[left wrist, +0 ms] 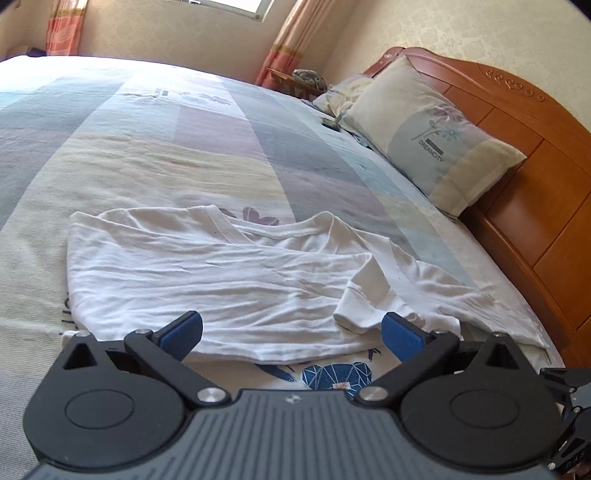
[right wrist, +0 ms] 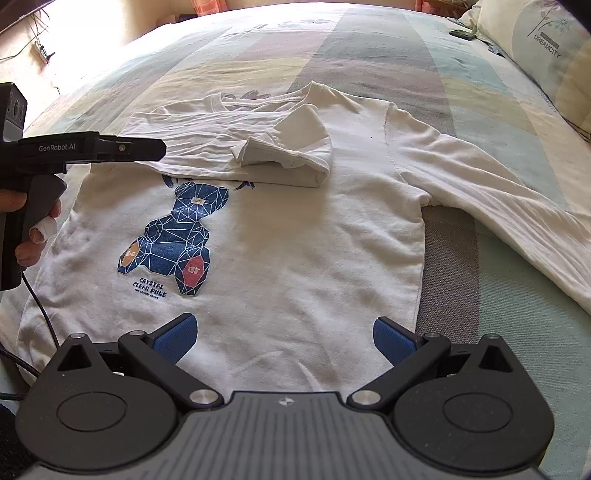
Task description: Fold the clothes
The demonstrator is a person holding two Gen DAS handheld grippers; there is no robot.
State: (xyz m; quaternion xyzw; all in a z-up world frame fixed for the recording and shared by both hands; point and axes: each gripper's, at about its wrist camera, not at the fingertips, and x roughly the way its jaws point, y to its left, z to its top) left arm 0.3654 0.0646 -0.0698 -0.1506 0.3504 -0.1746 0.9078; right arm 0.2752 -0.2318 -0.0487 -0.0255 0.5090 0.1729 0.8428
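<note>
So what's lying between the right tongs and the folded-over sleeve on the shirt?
In the right wrist view, only flat shirt front with its blue bear print separates the right tongs from the folded sleeve.

White shirt (right wrist: 295, 229) flat on bed (right wrist: 369, 48), blue bear print up, one sleeve folded across chest. Right gripper (right wrist: 284, 338) spread wide over hem; left gripper (right wrist: 157, 147) at shoulder, hand (right wrist: 33, 229) on handle.

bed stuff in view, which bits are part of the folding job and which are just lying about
Job: white shirt, its folded-in sleeve, its spread sleeve, left gripper, right gripper.

Lying about: pillow, small dark object, headboard.
</note>
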